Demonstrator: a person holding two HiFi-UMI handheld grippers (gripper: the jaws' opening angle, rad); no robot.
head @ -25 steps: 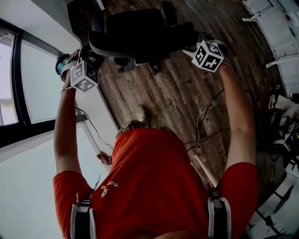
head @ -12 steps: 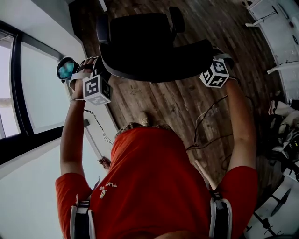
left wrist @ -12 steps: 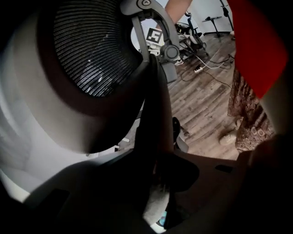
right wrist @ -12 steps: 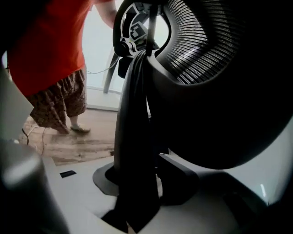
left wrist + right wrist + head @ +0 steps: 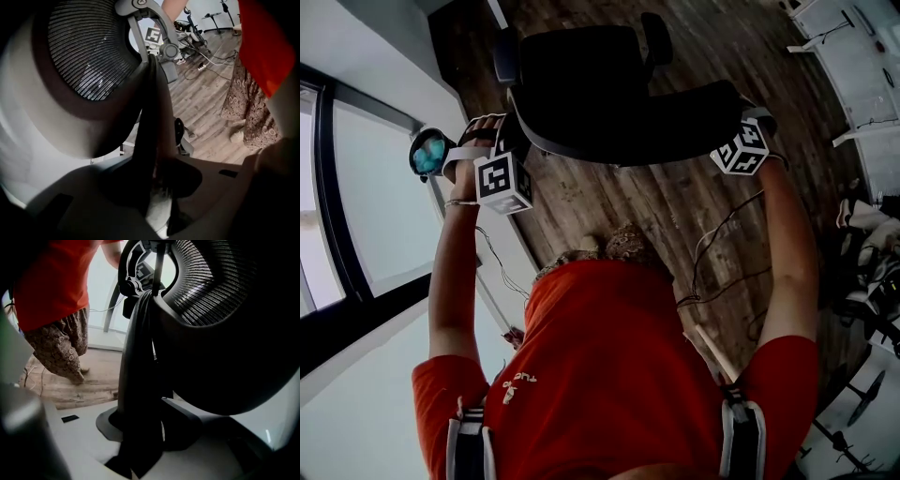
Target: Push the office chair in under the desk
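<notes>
A black office chair (image 5: 591, 80) stands on the wood floor ahead of me, its backrest (image 5: 628, 141) nearest. My left gripper (image 5: 514, 142) is at the backrest's left edge and my right gripper (image 5: 727, 120) at its right edge. In the left gripper view the mesh backrest (image 5: 89, 56) fills the upper left. Its dark rim (image 5: 147, 136) runs down between the closing jaws of the left gripper (image 5: 154, 187), which touch it. The right gripper view shows the mesh (image 5: 211, 282) and the rim (image 5: 140, 376) caught between the closing jaws of the right gripper (image 5: 145, 427).
A white surface (image 5: 384, 47) and a window (image 5: 366, 187) border the chair on the left. Cables (image 5: 712, 244) trail over the wood floor (image 5: 656, 206). White desks (image 5: 862, 66) and dark equipment (image 5: 872, 272) stand along the right side.
Both grippers and the chair have shifted lower in the head view, nearer my body. The chair has turned a little, and more of its seat shows.
</notes>
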